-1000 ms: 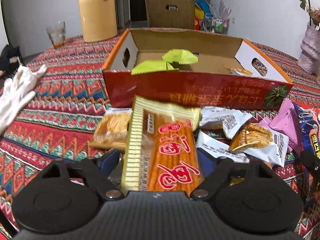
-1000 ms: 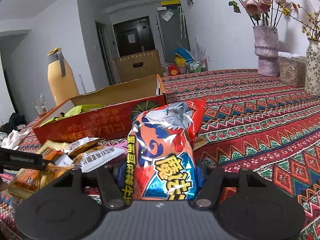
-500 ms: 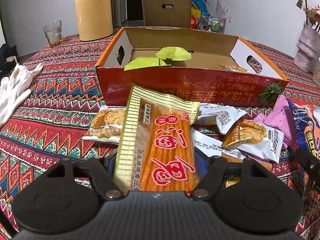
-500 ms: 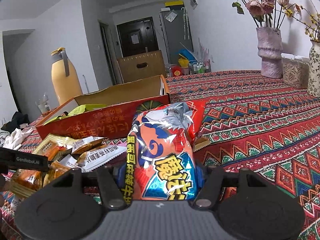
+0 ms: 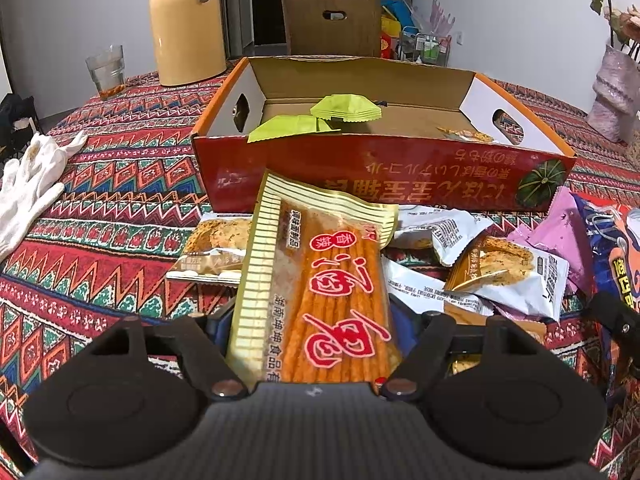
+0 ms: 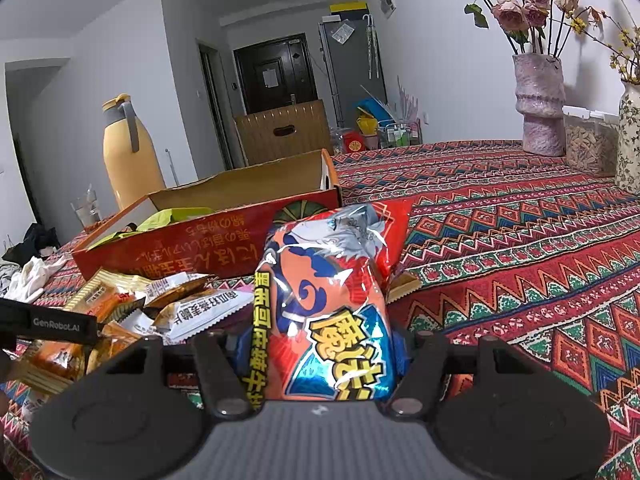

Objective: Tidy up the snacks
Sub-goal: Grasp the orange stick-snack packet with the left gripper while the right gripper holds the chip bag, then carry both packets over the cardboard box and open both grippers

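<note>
My left gripper (image 5: 312,320) is shut on a long orange stick-snack packet (image 5: 320,280), whose yellow-striped top end points at the red cardboard box (image 5: 380,176) just ahead. The box is open and holds a few green packets (image 5: 344,108) and a small biscuit pack (image 5: 466,135). Loose snack packs (image 5: 508,272) lie on the cloth in front of the box. My right gripper (image 6: 320,344) is shut on a puffy red-and-blue snack bag (image 6: 328,300), held above the table right of the box (image 6: 208,240). The fingertips of both grippers are hidden behind their packets.
A yellow thermos (image 5: 186,24) and a glass (image 5: 106,70) stand behind the box on the left. A white glove (image 5: 32,176) lies at the left edge. Vases with flowers (image 6: 538,108) stand far right. The patterned tablecloth (image 6: 520,240) spreads to the right.
The left jaws have drawn in onto the orange stick packet, and it now sits a little straighter. The right gripper and its bag have not moved.
</note>
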A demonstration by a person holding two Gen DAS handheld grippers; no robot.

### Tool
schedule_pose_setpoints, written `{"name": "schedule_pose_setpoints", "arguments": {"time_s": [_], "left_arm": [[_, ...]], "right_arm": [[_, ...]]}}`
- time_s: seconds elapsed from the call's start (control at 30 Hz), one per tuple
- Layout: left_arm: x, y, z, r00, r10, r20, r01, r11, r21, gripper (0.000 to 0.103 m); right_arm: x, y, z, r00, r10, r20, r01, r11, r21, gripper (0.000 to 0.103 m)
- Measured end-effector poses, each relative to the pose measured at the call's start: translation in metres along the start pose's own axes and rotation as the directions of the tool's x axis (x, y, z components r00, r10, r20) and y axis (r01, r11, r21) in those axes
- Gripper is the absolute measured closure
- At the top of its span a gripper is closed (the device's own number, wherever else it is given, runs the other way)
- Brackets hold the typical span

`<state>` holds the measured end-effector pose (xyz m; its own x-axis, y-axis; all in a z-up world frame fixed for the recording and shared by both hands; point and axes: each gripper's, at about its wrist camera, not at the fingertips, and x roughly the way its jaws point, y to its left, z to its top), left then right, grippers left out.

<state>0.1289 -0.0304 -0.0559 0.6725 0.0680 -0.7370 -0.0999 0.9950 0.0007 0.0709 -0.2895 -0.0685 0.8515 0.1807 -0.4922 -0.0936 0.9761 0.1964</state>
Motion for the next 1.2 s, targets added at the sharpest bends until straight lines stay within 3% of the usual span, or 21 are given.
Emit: {"name": "schedule_pose_setpoints", "arguments": {"time_s": [0.3, 0.47, 0.63, 0.7, 0.73, 0.8, 1.2], "left_arm": [[-0.006, -0.001, -0.002, 1.0, 0.012, 0.026, -0.012, 1.0, 0.009, 0.035], [-0.015, 0.0, -0.003, 0.998, 0.001, 0.064, -0.002, 1.0, 0.017, 0.053], [-0.026, 0.003, -0.002, 0.996, -0.019, 0.092, 0.018, 1.0, 0.014, 0.058], [-0.032, 0.006, -0.003, 0.993, -0.033, 0.112, 0.032, 0.999, 0.012, 0.065], [-0.036, 0.007, -0.003, 0.992, -0.038, 0.124, 0.037, 0.999, 0.012, 0.076], [-0.043, 0.008, -0.001, 0.989, -0.057, 0.135, 0.056, 0.998, 0.012, 0.082], [-0.044, 0.011, -0.003, 0.987, -0.102, 0.122, 0.102, 0.995, 0.01, 0.083]], "right_arm": [[0.0, 0.0, 0.0, 1.0, 0.0, -0.001, 0.0, 1.0, 0.001, 0.042], [0.0, 0.001, 0.0, 1.0, -0.004, -0.005, 0.004, 1.0, -0.002, 0.042], [-0.001, 0.003, 0.0, 1.0, -0.004, -0.007, 0.004, 1.0, -0.008, 0.042], [-0.002, 0.004, 0.001, 1.0, -0.003, -0.004, 0.003, 1.0, -0.013, 0.042], [-0.004, 0.005, 0.002, 1.0, -0.003, -0.003, 0.003, 1.0, -0.016, 0.042], [-0.007, 0.007, 0.003, 1.0, 0.0, 0.005, 0.0, 1.0, -0.023, 0.042], [-0.021, 0.021, 0.009, 1.0, 0.008, 0.029, -0.007, 0.999, -0.05, 0.042]]}}
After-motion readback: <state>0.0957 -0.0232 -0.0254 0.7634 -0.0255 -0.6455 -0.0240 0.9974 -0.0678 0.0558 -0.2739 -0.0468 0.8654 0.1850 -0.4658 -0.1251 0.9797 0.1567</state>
